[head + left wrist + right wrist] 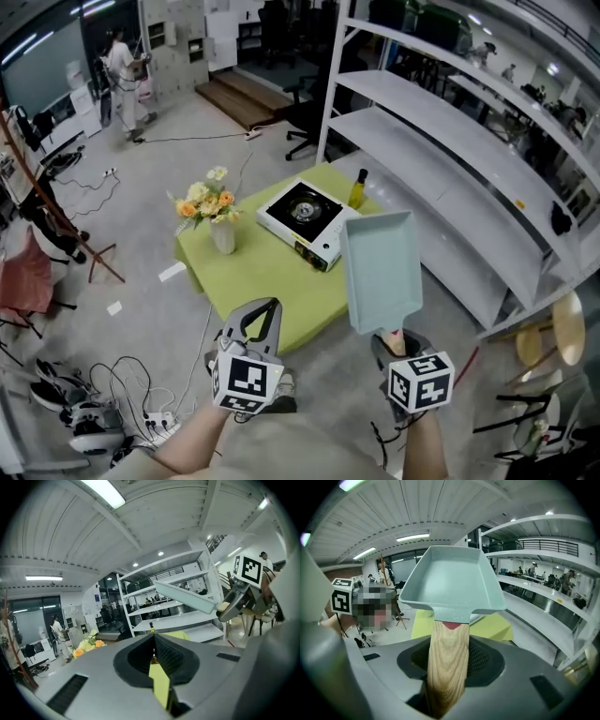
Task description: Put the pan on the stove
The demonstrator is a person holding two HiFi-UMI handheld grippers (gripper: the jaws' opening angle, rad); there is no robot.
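Observation:
A pale blue-green rectangular pan (380, 267) hangs in the air over the near right corner of the green table (267, 272). My right gripper (397, 339) is shut on the pan's wooden handle (446, 663), and the pan (450, 581) tilts up in front of it. The white portable stove (305, 217) sits on the far side of the table, its burner bare. To the left, level with the right one, my left gripper (272, 305) is shut with nothing in it; its pads (165, 656) meet in the left gripper view. That view also catches the pan (185, 597).
A vase of yellow and orange flowers (214, 211) stands on the table's left side. A green bottle (357, 187) stands behind the stove. White shelving (441, 141) runs along the right. Cables and power strips (122, 398) lie on the floor at left. A person (122, 75) stands far back.

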